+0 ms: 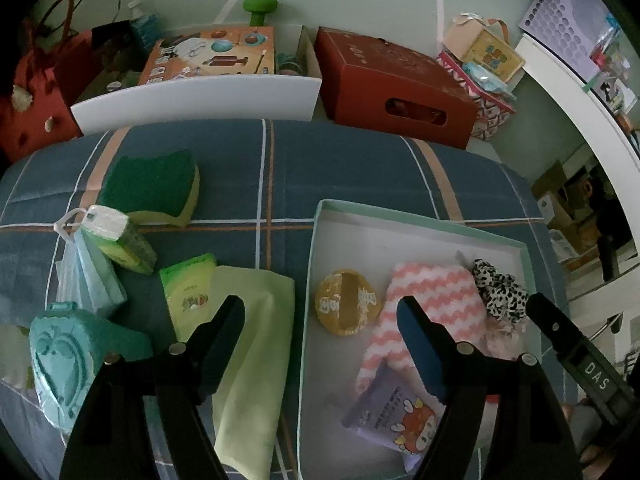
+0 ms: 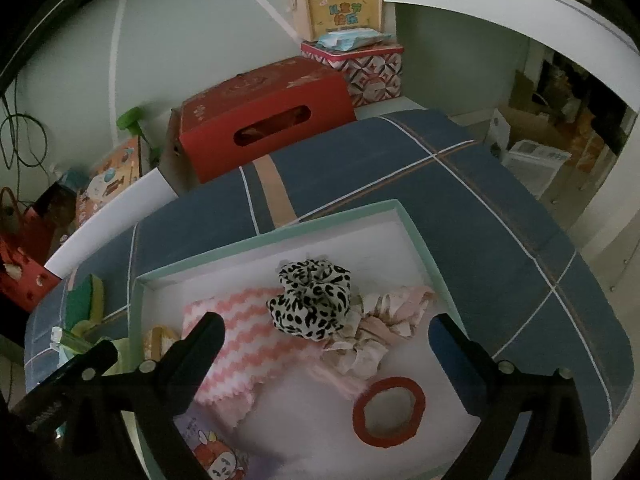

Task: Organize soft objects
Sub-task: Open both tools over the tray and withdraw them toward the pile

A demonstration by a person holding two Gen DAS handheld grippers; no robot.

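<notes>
Pink zigzag cloth [image 2: 236,332], a leopard scrunchie [image 2: 310,304] and a red tape ring [image 2: 389,412] are held in the mint-rimmed box [image 2: 420,236] on the plaid desk [image 2: 500,208]; both the left tongs [image 1: 320,320] and right tongs [image 2: 326,338] are spread, nothing pinched, while a green cloth [image 1: 256,344] is left outside

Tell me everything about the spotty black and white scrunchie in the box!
The leopard-print scrunchie is a puffy ring of soft, gathered cloth, white with black spots. It sits bunched up inside the shallow mint-edged box, toward its far side. It leans on the pink zigzag cloth on one side and touches a pale pink frilly scrunchie on the other. Neither gripper touches it.
</notes>
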